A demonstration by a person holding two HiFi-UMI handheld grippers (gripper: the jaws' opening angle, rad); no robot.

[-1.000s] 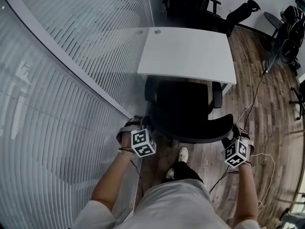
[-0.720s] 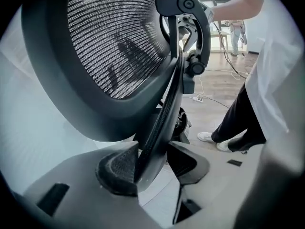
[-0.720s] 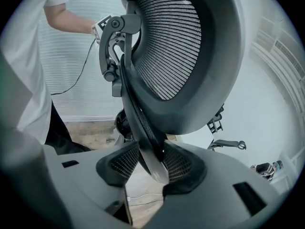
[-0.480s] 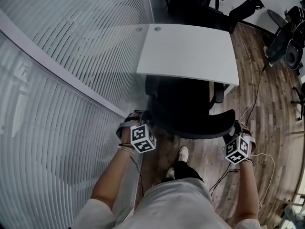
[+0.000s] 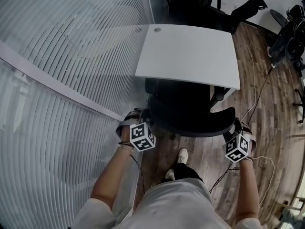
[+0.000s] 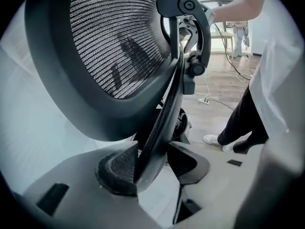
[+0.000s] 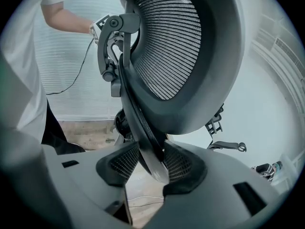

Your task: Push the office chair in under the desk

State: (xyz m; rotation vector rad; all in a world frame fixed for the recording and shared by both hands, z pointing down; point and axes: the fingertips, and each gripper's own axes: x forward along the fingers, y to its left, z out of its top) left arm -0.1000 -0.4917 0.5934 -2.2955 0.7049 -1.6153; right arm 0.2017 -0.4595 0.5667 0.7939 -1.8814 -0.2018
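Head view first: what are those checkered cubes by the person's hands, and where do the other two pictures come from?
No robot here: a person holds a left gripper and a right gripper, each with two jaws. The marker cubes are part of them. The head view comes from a camera on the person's head, looking down at a white desk and a black office chair partly under it. The other two come from cameras riding on those grippers, looking along their jaws. Each gripper clamps one side of the chair's mesh backrest. On the desk top I see only a small round cap near a far corner.
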